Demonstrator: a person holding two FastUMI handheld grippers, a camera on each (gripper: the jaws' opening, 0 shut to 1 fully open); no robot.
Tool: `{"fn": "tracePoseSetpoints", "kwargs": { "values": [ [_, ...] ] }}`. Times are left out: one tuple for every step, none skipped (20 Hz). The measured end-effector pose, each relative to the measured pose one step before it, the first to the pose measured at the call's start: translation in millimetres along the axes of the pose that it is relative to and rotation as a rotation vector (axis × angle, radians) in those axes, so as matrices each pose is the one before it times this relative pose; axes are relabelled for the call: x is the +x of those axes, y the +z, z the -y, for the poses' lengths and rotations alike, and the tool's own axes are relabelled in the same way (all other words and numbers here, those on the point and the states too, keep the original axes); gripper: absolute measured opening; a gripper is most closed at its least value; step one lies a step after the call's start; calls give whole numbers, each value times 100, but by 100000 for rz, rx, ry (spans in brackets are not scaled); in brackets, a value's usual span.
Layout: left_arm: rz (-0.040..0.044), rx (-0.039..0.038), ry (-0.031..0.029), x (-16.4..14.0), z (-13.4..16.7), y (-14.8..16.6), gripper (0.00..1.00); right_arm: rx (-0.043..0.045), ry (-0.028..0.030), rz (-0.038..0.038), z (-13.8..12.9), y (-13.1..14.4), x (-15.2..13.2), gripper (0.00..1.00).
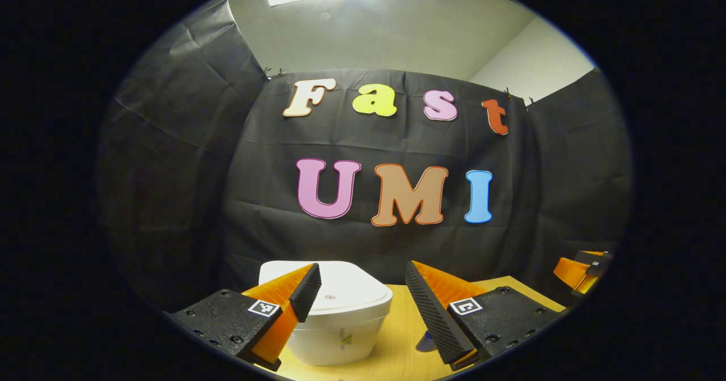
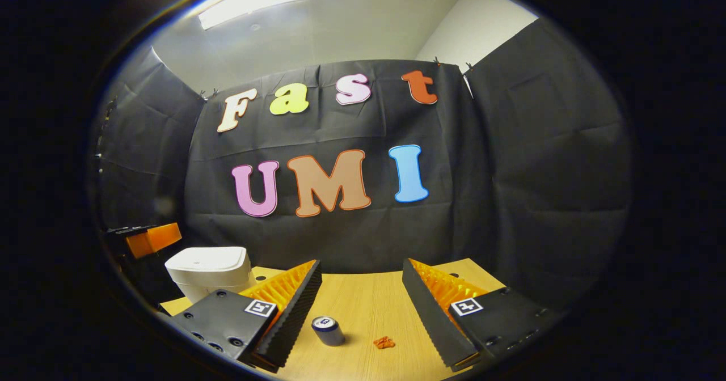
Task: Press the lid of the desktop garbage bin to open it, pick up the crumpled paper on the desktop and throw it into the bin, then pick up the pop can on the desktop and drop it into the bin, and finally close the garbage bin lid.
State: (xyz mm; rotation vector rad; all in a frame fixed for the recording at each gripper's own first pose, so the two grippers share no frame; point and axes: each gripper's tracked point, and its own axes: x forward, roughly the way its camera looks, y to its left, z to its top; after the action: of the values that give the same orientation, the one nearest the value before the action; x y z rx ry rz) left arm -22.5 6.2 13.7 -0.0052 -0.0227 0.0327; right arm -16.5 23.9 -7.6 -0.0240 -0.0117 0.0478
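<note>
Both tools gape wide and carry nothing: the left tool (image 1: 363,296) hangs low at the near edge of the desk (image 1: 397,335), its fingers splayed either side of the garbage bin (image 1: 340,318), which sits just ahead with its lid (image 1: 334,293) shut — a sensible line-up, I'd say, for the opening press on that lid, not yet made. Over to the right tool (image 2: 362,299), equally wide, poised above the open middle of the desk, where the pop can (image 2: 328,330) stands between its fingers and the crumpled paper (image 2: 384,342) lies just beside it toward the right finger. Bin off toward the desk's left edge from here, so the paper looks ready to be picked once the lid's up
</note>
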Motion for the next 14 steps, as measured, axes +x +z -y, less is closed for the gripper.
{"fn": "tracePoseSetpoints", "kwargs": {
  "values": [
    [991,-440,-156,42,50,60,93,-259,-26,477,-104,4,37,95],
    [1242,-274,473,95,-193,185,93,-508,-520,877,50,130,89,96],
    [1428,94,510,47,-245,191,93,-449,-609,478,144,93,-29,96],
    [574,705,219,111,-120,157,93,-272,-19,532,-33,141,-6,96],
    [455,1273,587,75,-158,-171,93,-316,220,771,-247,99,-111,96],
    [162,1341,671,104,-262,-12,93,-505,-138,216,37,99,32,96],
    [-824,1128,344,187,-94,-303,93,-414,-237,-272,167,-287,9,96],
    [-1355,512,-38,-38,57,-393,93,-95,-342,-596,130,-132,77,96],
    [-1202,-188,-8,-107,86,-358,93,245,-188,-495,103,-309,27,95],
    [-866,-675,-50,-17,74,-193,94,353,-60,-449,24,-28,45,95],
    [-739,-507,100,95,-8,-155,93,270,-109,-405,-33,-131,59,95],
    [-528,29,159,13,-75,-122,93,135,-30,-92,32,29,-11,96],
    [-334,536,139,81,-24,-101,93,-115,39,128,-58,-58,74,96],
    [-385,737,168,-70,-68,-84,93,-322,-89,197,5,86,-16,96]
  ]
}}
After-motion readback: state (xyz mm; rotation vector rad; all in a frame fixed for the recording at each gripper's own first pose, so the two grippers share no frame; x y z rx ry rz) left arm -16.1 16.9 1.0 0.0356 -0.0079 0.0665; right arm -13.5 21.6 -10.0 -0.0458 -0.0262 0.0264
